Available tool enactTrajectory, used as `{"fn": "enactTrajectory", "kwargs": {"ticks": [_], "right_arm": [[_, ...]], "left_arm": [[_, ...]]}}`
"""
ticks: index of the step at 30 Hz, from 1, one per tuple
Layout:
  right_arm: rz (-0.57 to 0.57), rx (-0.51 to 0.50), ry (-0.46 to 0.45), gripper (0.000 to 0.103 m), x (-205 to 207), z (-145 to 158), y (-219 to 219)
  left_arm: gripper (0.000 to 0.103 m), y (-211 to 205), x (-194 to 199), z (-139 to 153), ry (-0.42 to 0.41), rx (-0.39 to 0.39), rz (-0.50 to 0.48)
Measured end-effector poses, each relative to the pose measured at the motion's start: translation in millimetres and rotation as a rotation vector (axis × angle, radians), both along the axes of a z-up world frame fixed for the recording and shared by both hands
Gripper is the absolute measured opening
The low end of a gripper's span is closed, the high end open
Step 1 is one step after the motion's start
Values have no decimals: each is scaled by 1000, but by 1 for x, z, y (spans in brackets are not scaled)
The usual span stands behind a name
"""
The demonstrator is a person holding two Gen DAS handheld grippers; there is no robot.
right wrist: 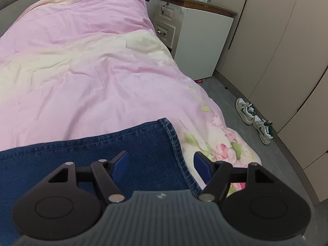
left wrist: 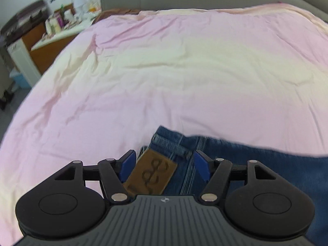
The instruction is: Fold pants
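pants: blue denim jeans (right wrist: 92, 160) flat on our pink quilted bed (right wrist: 82, 61)
left tool (left wrist: 165, 167): spread over the waistband patch
right tool (right wrist: 162, 169): spread over the hem
step: we reckon a fold's just laid; next, regrip both ends

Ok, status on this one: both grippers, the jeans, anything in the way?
Left gripper open over waistband patch. Right gripper open over hem end. Jeans flat on quilt. Nothing in the way.

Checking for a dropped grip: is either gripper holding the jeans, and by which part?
Nothing is held. The left gripper has open jaws over the jeans' waistband; the right gripper has open jaws over the leg hem.
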State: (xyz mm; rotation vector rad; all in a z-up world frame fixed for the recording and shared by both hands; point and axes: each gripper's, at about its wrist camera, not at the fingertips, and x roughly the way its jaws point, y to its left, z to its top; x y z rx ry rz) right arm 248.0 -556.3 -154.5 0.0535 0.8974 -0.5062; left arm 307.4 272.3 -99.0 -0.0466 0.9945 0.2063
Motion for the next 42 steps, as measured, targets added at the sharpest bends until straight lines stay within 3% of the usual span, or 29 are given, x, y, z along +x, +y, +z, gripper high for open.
{"fn": "enactTrajectory", "kwargs": {"ticks": [4,7,8,10,11,12,13,15,18,24,27,34,36,37,39,40,42], "right_arm": [[-23,34,-15,70,19,-11,-9],[-56,49,-25,71,33,-16,-19],[-73,60,-34,71,36,-18,-23],[-102,81,-59,71,41,-21,-31],[-109,93,-69,68,43,-22,-34],[-113,106,-71,54,45,-25,-37],[-115,133,-66,43,46,-28,-40],[-120,157,-46,11,48,-33,-42],[-89,128,-84,7,43,-27,-33],[-73,48,-157,4,30,-1,-25],[-101,41,-128,3,39,-3,-29],[-149,1,-105,3,65,-29,-22],[-160,14,-73,4,70,-37,-23],[-166,28,-53,6,71,-39,-25],[-163,13,-54,30,68,-33,-22],[-144,5,-57,37,66,-29,-19],[-97,0,-70,39,59,-18,-9]], "left_arm": [[76,14,30,-30,15,-19,101],[75,29,36,-47,14,-128,178],[61,31,36,-51,4,-168,184],[49,26,34,-52,-22,-173,181],[35,21,32,-52,-27,-170,153],[28,15,32,-51,-30,-153,132],[27,9,31,-49,-35,-121,125],[21,-2,28,-44,-46,-68,115],[19,-13,24,-31,-85,-25,135],[18,-14,7,-8,-162,17,175],[17,-14,10,-8,-181,70,212],[13,-21,39,-28,-121,153,235],[20,-23,43,-33,-78,165,205],[26,-25,42,-31,-71,192,191],[35,-33,33,-20,-94,241,155],[39,-36,28,-14,-105,255,131],[45,-45,14,2,-128,270,81]]}}
